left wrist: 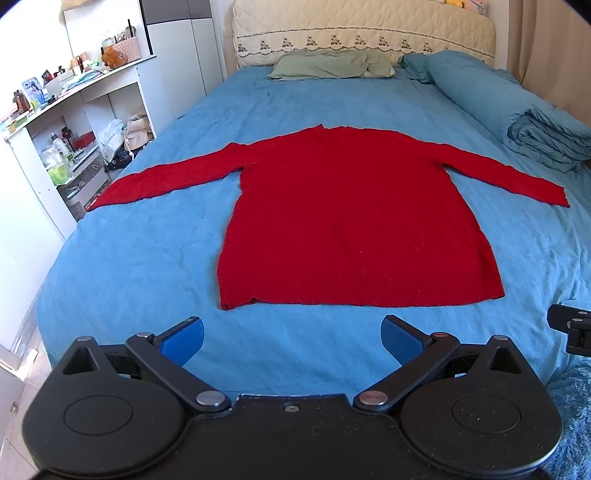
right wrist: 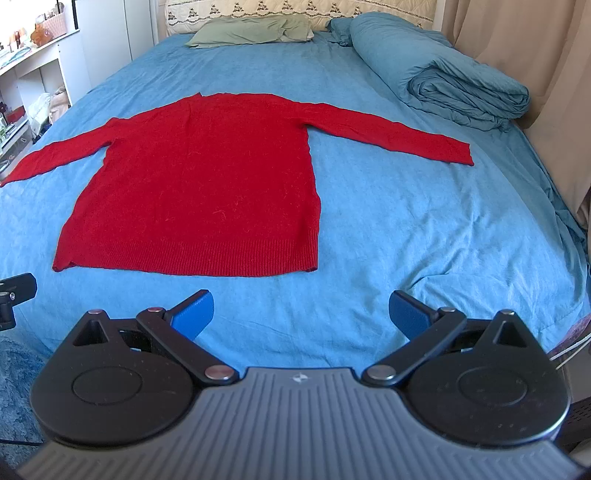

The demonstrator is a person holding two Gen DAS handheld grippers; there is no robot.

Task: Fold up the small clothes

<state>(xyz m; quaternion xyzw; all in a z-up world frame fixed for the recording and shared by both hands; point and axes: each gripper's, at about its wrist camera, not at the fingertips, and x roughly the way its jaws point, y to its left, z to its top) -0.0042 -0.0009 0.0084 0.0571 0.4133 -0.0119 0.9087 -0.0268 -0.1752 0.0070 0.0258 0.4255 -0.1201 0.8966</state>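
A red knitted sweater lies flat on the blue bed sheet, both sleeves spread out to the sides and its ribbed hem toward me. My left gripper hovers over the foot of the bed, short of the hem, wide open with nothing between its blue pads. My right gripper is likewise open and empty, just short of the hem's right corner. A black part of each gripper shows at the edge of the other's view.
A rolled blue duvet lies along the bed's right side, a green pillow at the headboard. White shelves crowded with bottles stand left of the bed. Beige curtain hangs at right.
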